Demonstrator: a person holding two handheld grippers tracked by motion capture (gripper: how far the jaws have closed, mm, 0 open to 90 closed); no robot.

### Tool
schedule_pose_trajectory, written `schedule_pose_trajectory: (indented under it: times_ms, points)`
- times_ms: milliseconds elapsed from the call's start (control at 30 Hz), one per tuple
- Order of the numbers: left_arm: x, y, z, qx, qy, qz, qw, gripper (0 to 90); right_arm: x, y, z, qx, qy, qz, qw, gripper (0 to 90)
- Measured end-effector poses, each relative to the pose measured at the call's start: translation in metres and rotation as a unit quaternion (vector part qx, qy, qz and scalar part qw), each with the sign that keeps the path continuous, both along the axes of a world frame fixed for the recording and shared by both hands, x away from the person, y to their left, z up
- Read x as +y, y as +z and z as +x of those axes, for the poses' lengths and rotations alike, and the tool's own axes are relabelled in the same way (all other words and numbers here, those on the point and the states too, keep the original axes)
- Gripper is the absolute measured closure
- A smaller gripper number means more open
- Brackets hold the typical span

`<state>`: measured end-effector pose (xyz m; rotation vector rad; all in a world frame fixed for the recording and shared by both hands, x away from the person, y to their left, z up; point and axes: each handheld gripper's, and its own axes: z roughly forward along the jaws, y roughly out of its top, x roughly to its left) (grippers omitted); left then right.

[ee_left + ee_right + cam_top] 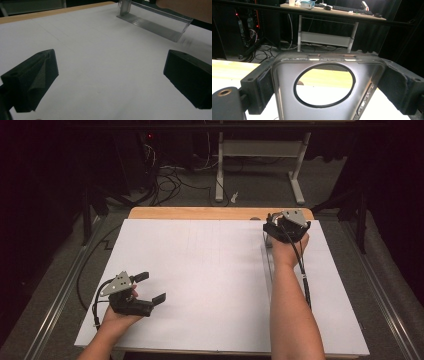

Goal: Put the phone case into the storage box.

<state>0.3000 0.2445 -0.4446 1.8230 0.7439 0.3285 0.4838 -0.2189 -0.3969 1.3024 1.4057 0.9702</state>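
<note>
A clear phone case (287,100) with a large round cut-out is clamped at its far end between the foam pads (262,85) of my right gripper (324,82). That gripper (274,224) sits at the table's far right, near the wooden edge. The case (150,23) trails back under the forearm, its long edge down by the white sheet (210,270). My left gripper (151,287) is open near the front left, just above the sheet. Nothing lies between its jaws (110,75).
A wooden strip (200,213) shows beyond the sheet's far edge. Past the table stand a white desk frame (260,150) and loose cables (170,180) on the floor. Metal rails (60,295) run along both sides of the table.
</note>
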Motion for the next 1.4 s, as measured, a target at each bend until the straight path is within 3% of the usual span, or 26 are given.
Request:
schedule_pose_trajectory:
  times_ms: [367,800,1400]
  points:
    - [0.0004,-0.0002,0.0,0.001,0.0,0.001,1.0,0.8,-0.0029,-0.0034,0.0036,0.019,0.006,0.001,0.9998,4.6]
    - [-0.0001,-0.0005,0.0,0.002,-0.001,0.001,1.0,0.8,-0.0042,-0.0038,0.0042,0.021,0.009,0.009,0.9997,0.3]
    - [-0.0015,-0.0007,0.0001,0.003,-0.005,0.002,1.0,0.8,-0.0073,-0.0014,0.0014,0.034,0.034,0.019,0.9987,0.2]
